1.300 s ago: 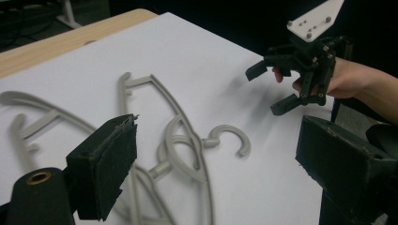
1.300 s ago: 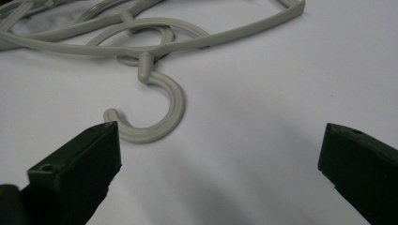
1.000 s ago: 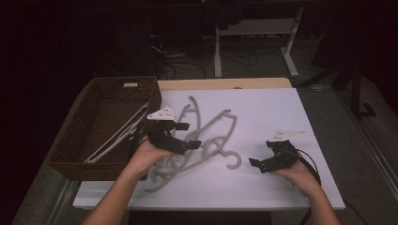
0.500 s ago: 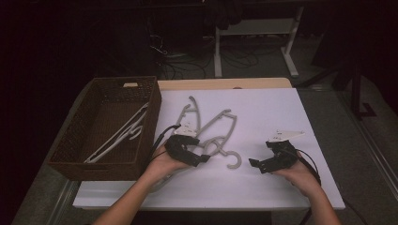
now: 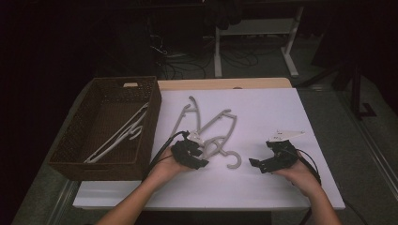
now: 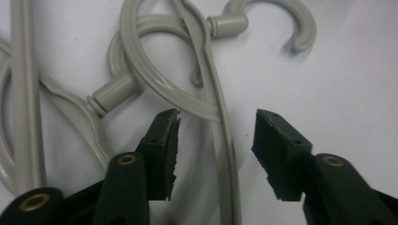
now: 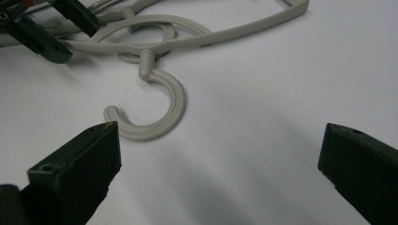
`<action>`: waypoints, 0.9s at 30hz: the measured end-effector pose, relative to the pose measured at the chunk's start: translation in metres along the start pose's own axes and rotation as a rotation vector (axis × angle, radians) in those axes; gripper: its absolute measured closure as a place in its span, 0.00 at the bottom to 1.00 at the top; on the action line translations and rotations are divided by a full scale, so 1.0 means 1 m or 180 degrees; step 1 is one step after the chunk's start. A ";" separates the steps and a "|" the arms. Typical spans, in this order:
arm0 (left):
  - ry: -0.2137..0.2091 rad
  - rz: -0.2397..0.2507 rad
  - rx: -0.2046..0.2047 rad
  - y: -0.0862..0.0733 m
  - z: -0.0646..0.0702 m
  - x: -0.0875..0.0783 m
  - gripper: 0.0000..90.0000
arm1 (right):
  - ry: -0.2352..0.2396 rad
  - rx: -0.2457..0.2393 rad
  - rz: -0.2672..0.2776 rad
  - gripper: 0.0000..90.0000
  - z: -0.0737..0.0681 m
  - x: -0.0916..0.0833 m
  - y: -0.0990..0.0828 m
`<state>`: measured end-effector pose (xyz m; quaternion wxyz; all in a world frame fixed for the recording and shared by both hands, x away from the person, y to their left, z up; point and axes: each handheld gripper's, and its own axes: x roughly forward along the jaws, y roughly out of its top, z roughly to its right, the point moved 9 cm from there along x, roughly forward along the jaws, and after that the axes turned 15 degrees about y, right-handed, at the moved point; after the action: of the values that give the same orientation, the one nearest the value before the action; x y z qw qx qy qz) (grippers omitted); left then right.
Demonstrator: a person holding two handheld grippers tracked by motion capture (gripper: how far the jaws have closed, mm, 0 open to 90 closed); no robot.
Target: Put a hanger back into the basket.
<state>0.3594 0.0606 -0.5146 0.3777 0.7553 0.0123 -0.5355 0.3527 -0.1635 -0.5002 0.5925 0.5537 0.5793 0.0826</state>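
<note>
The left gripper [image 5: 195,154] is down on the tangle of grey plastic hangers [image 5: 211,133] lying mid-tabletop [image 5: 281,112], just beside the wicker basket [image 5: 70,154], which holds more hangers [image 5: 119,136]. In the left gripper view its fingers [image 6: 162,150] have just been closing and now straddle one thin hanger arm [image 6: 223,154], with a gap either side, so there is no pinch yet. These hangers look light, stiff and smooth, likely slick under rubber pads, and the hooks are interlocked, so lifting one may well drag its neighbours along. That flat arm between the fingers seems a fair place to grip; the thicker neck below the hook [image 6: 112,91] could hold more surely. The right gripper [image 5: 274,159] rests well apart on the tabletop, fingers [image 7: 77,176] spread wide and empty, facing a loose hook [image 7: 155,112]. No brand, label or writing is readable anywhere.
</note>
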 end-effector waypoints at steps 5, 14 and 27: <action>0.0041 -0.0116 0.0058 -0.001 0.000 0.004 0.65 | 0.0000 -0.0003 0.0001 0.00 0.000 0.000 0.000; 0.0189 -0.0210 0.0193 0.000 -0.001 0.005 0.78 | 0.0001 0.0002 -0.0002 0.00 0.000 0.000 0.000; 0.0102 -0.0215 0.0026 0.000 -0.006 0.006 0.90 | 0.0006 0.0011 -0.0004 0.00 0.001 0.000 -0.001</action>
<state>0.3666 0.0615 -0.5188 0.3561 0.7644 0.0417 -0.5358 0.3530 -0.1637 -0.5011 0.5910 0.5543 0.5803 0.0818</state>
